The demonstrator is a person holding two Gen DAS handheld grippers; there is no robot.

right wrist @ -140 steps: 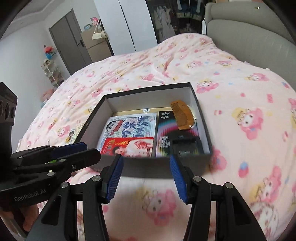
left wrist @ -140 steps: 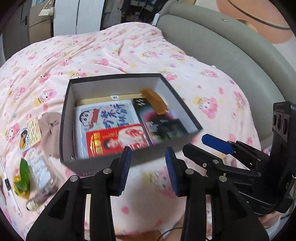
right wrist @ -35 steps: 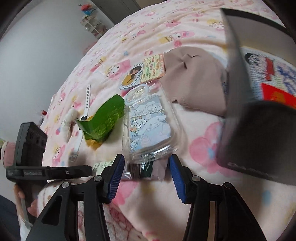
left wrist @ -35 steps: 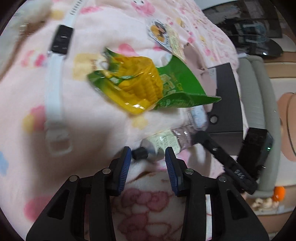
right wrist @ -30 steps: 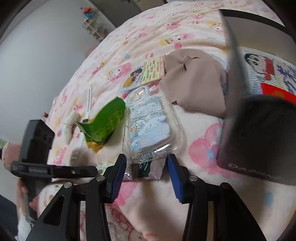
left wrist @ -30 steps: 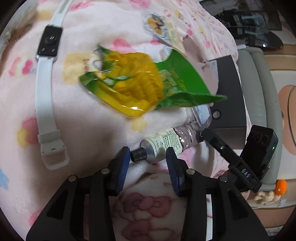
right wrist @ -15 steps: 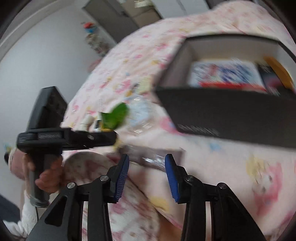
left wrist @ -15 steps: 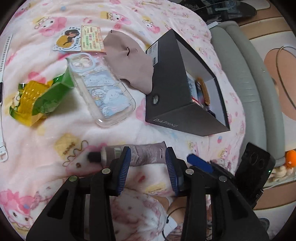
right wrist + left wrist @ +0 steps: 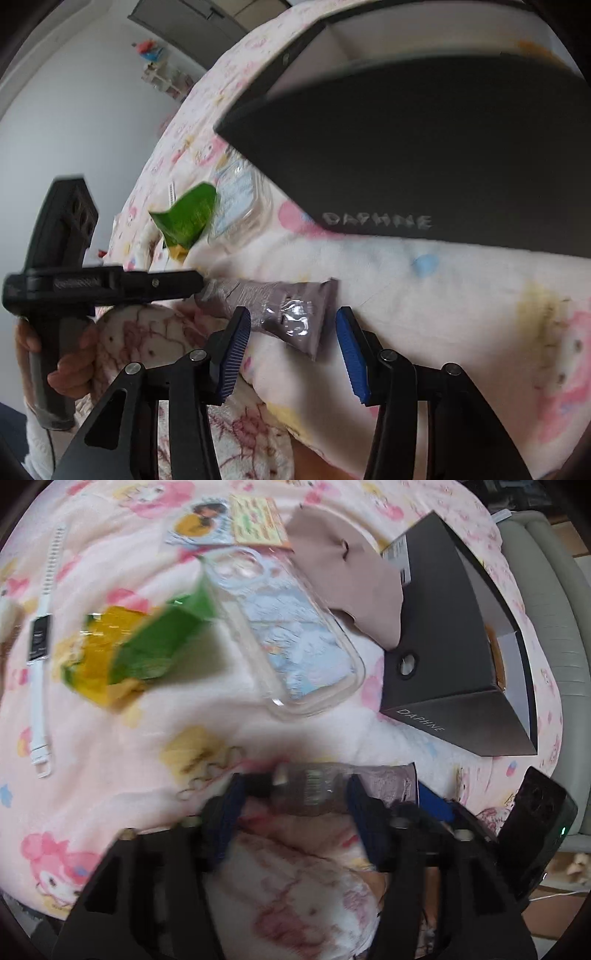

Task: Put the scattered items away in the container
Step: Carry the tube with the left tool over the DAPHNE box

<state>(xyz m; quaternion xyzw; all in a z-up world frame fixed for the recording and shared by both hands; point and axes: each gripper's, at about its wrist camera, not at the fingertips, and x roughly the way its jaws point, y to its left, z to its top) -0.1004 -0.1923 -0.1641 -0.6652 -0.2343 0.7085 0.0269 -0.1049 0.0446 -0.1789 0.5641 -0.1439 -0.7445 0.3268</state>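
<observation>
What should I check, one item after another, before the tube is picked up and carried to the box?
1. Tube free of the left gripper: ok. Its jaws are opening; the pads do not press.
2. Tube between the right gripper fingers: ok, its crimped end lies there; those jaws are opening too.
3. Right grip closed on the tube: not ok.
4. Left gripper clear of the lifting path: not ok; its fingers are at the cap end.
5. Dark box open on top: ok.
6. Free room inside the box: cannot tell; its wall hides the inside.
</observation>
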